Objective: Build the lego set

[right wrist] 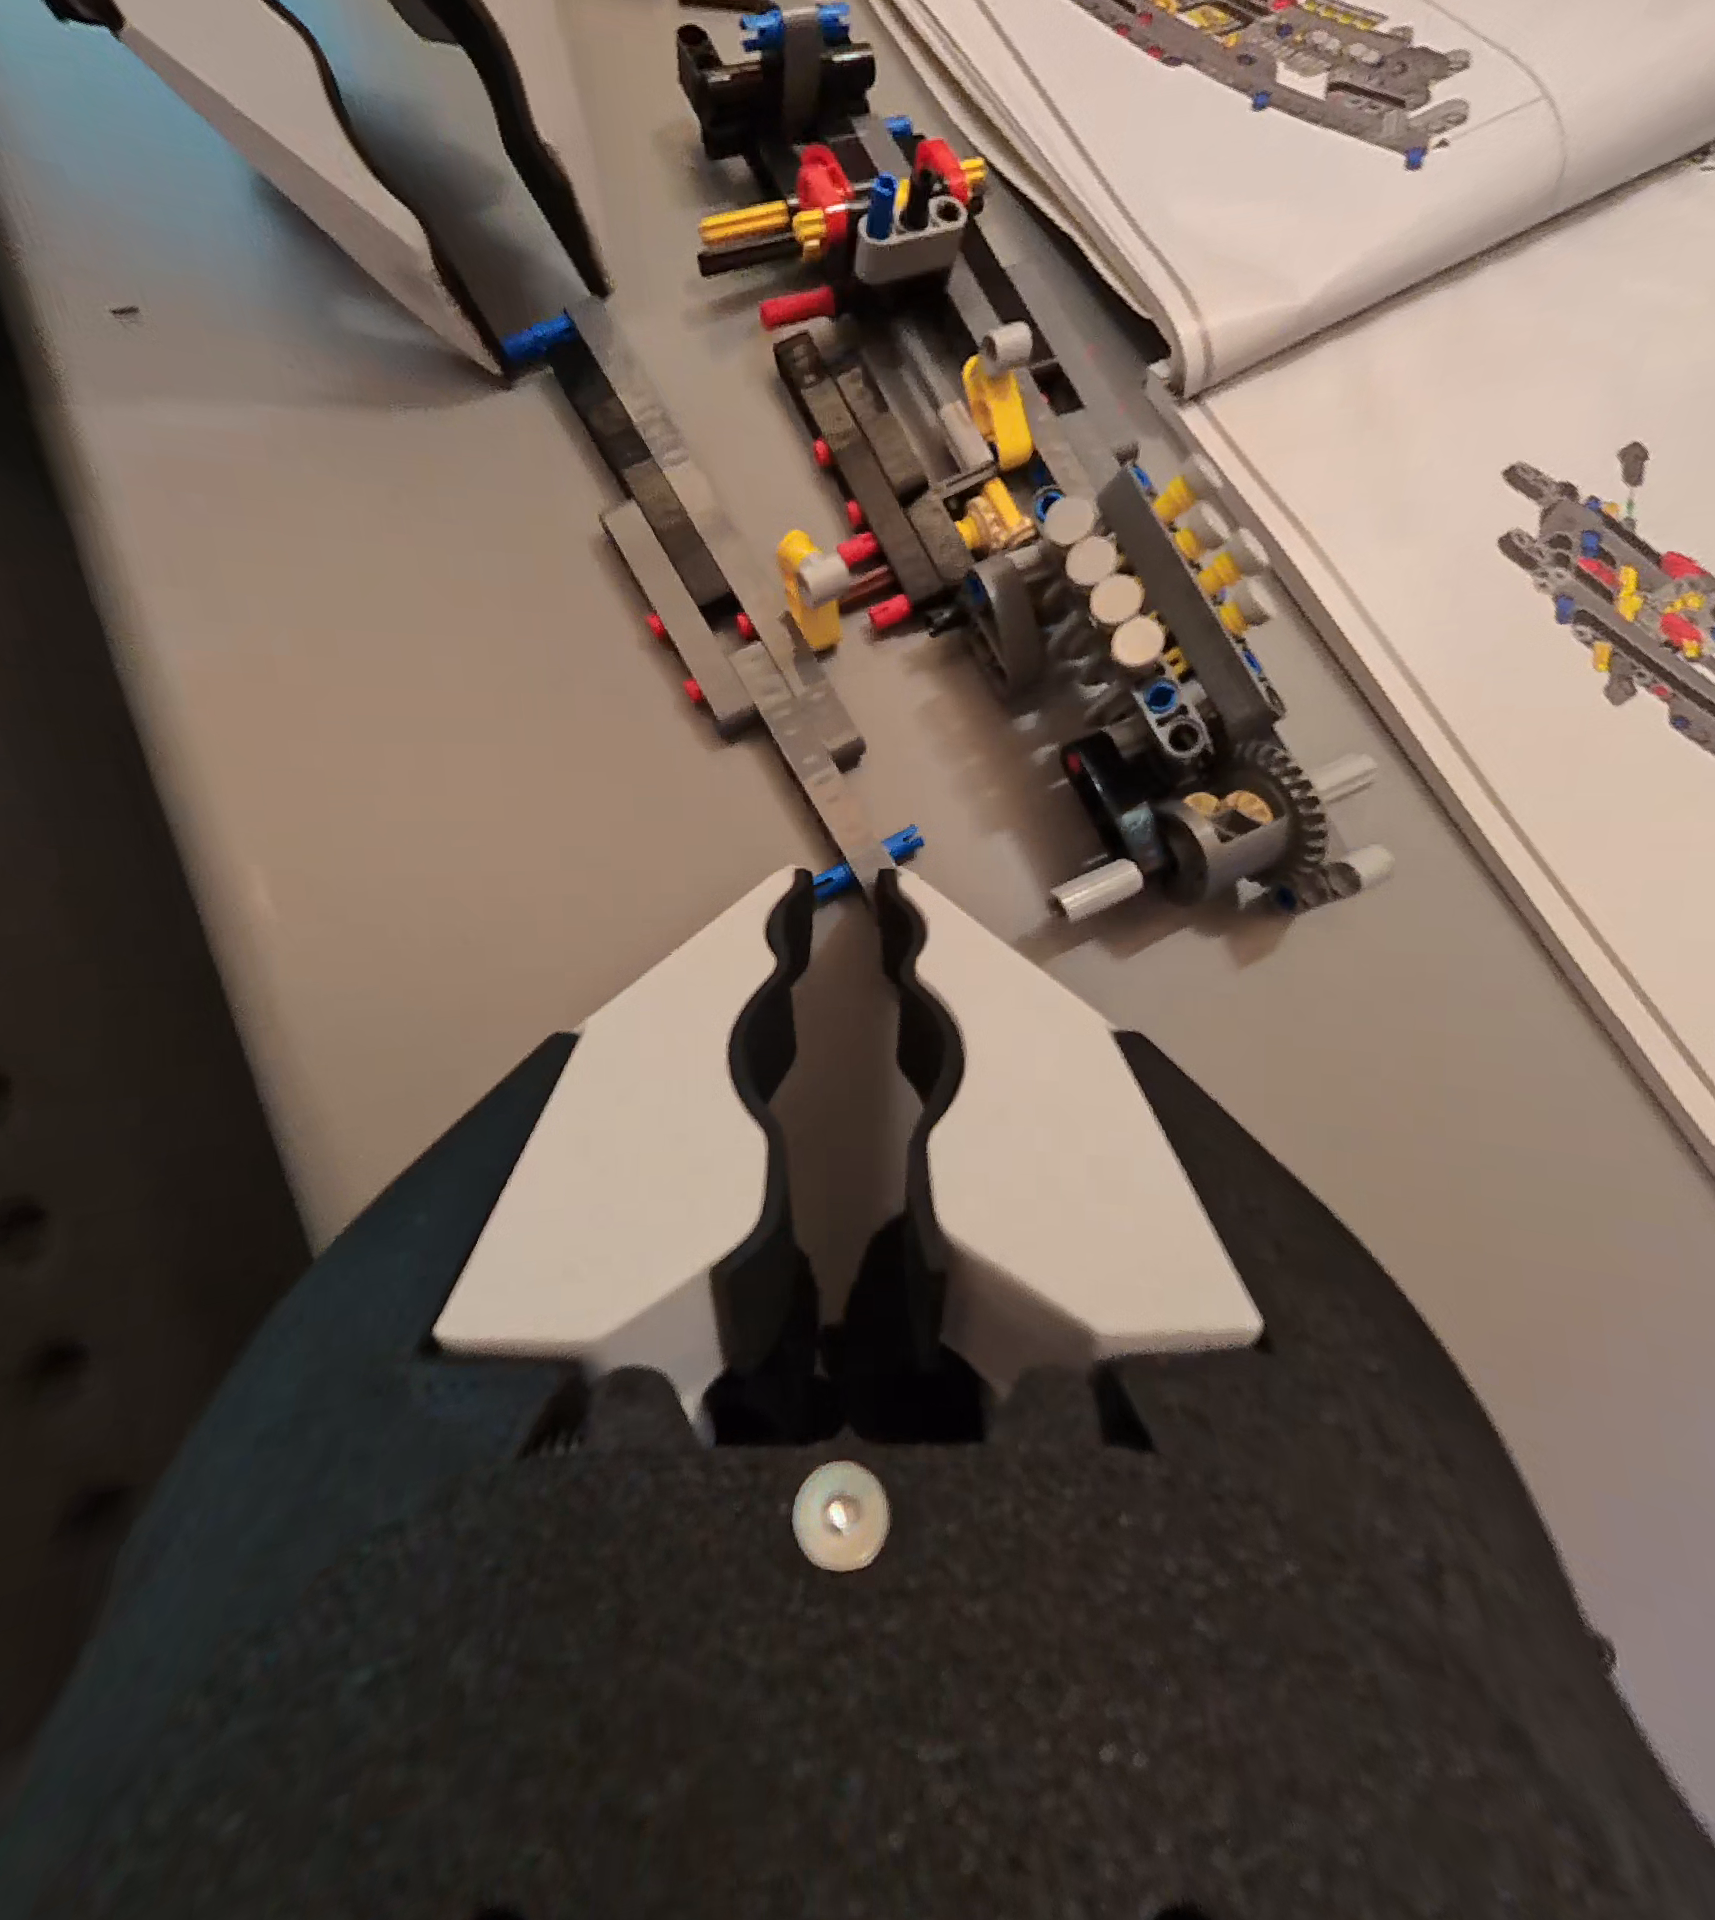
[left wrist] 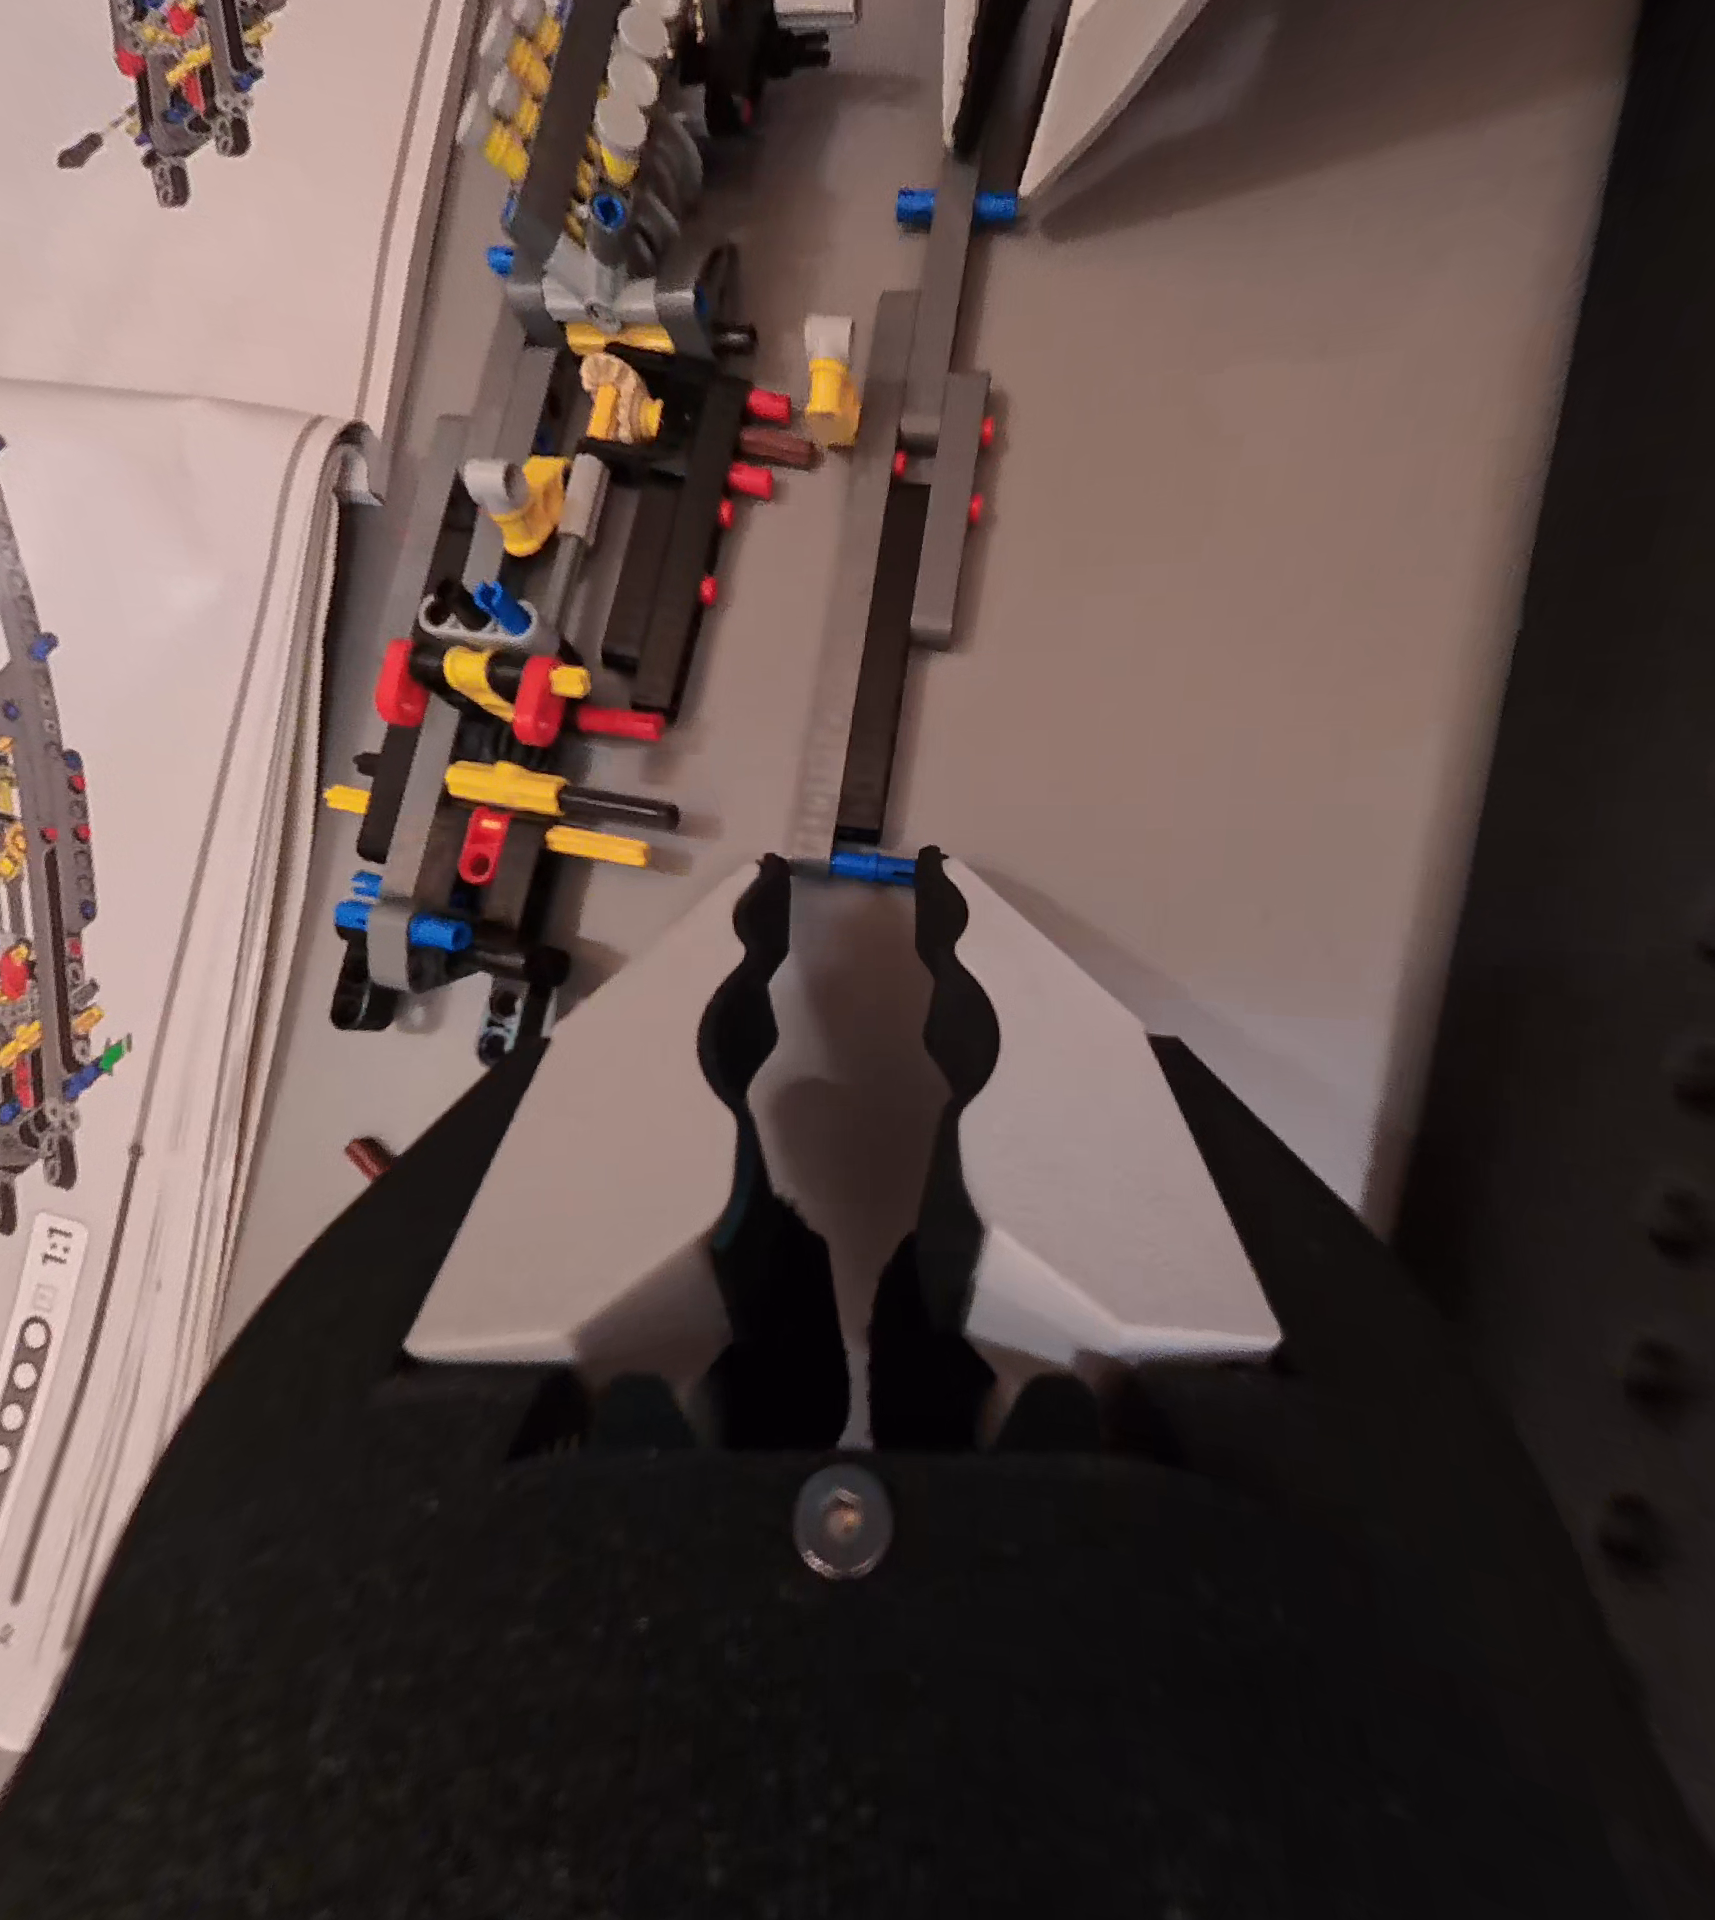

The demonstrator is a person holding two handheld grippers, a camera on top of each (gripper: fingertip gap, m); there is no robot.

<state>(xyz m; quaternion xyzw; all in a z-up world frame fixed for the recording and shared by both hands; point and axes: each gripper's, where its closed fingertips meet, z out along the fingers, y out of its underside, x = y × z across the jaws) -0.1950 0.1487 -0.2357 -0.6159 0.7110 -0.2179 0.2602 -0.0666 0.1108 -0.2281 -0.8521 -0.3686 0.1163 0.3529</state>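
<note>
Two grippers work at opposite ends of one long beam assembly (right wrist: 697, 561) that lies on the grey table (right wrist: 365, 727). The left gripper (left wrist: 848, 862) has its jaws apart but closed onto a blue pin (left wrist: 868, 864) at the near end of that assembly, one fingertip at each end of the pin. The right gripper (right wrist: 845, 883) has its jaws narrowly apart at the other end, with a second blue pin (right wrist: 832, 881) poking between the tips and the grey beam end touching them; whether they actually squeeze it cannot be told.

The beam assembly is a thin strip of grey and black beams laid side by side, with small red pins along its outer edge and a blue pin through each end.

Just beside it, running parallel, lies one larger chassis build (right wrist: 1019, 499): dark grey and black beams, yellow and red connectors, four light grey round cylinders (right wrist: 1102, 582) in a row, and one black gear (right wrist: 1289, 821) at its end. One yellow connector (left wrist: 830, 400) sits between the two builds.

Beyond the chassis, one open instruction booklet (right wrist: 1455, 364) shows two pages with coloured drawings.
</note>
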